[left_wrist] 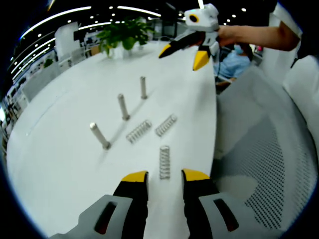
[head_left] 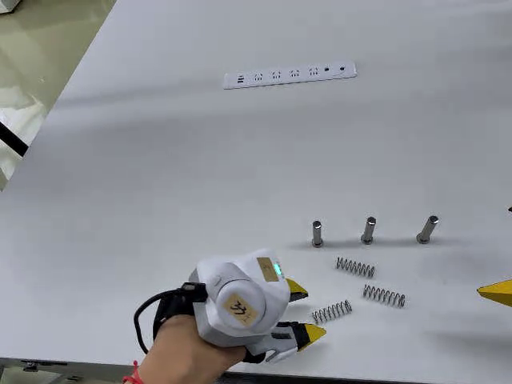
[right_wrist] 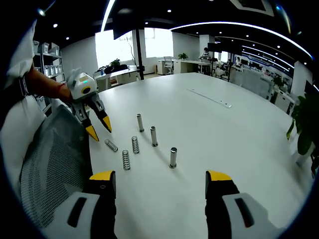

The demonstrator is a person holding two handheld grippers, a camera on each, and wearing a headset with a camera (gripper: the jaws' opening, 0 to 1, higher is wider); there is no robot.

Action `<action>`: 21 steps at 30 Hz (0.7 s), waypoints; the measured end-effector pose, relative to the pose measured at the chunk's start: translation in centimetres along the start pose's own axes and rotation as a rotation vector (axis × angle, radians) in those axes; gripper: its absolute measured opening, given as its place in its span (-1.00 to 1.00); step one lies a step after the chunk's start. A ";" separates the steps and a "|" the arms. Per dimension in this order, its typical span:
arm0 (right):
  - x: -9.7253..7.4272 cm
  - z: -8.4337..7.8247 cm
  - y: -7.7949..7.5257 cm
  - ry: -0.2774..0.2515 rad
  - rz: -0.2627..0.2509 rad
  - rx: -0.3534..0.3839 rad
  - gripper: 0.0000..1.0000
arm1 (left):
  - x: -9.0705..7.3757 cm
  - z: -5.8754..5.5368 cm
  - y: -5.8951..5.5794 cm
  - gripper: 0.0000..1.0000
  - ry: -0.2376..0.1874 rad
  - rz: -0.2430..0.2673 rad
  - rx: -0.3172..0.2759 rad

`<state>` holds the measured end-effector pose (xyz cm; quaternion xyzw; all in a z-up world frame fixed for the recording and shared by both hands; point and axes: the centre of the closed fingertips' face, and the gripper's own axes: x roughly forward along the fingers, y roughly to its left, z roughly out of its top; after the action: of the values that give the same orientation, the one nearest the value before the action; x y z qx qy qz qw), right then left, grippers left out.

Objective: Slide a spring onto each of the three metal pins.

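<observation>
Near the front edge of the table (head_left: 160, 160), the head view gives me the left gripper (head_left: 307, 311) held low, jaws spread and empty, tips just beside the near end of the nearest spring (head_left: 331, 311). Two more springs (head_left: 355, 267) lie further in. The three pins (head_left: 368, 230) stand in a row beyond them, all bare. My hand (head_left: 180, 356) wraps the gripper body from behind, wrist roughly level. One yellow tip of the right gripper (head_left: 496, 292) pokes in at the right edge.

Left gripper view: that spring lies lengthwise just ahead of the gap between my parted jaws, lined up with them. I judge it light, bouncy and apt to roll or squirt out. I would pinch it gently across the coils near one end, leaving the other end free for a pin. The pins look stiff but might topple if nudged.

Right gripper view: the jaws stand wide apart above bare table, holding nothing, pointing toward the row of pins and well apart from it.
</observation>
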<state>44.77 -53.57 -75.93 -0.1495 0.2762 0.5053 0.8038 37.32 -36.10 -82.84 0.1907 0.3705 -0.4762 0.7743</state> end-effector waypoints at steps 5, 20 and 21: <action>0.0 0.0 0.1 -0.004 0.003 -0.002 0.51 | 1.0 -0.4 -0.2 -0.51 0.039 -0.005 0.018; -0.2 -0.3 0.4 -0.002 0.014 -0.011 0.58 | 1.9 -1.5 -0.2 -0.68 0.108 0.000 0.046; -0.2 -0.3 0.4 -0.002 0.014 -0.012 0.58 | 1.9 -1.3 -0.1 -0.69 0.097 0.003 0.051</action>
<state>44.30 -53.64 -76.03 -0.1518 0.2734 0.5124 0.7998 37.26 -36.45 -85.08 0.2335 0.3951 -0.4745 0.7511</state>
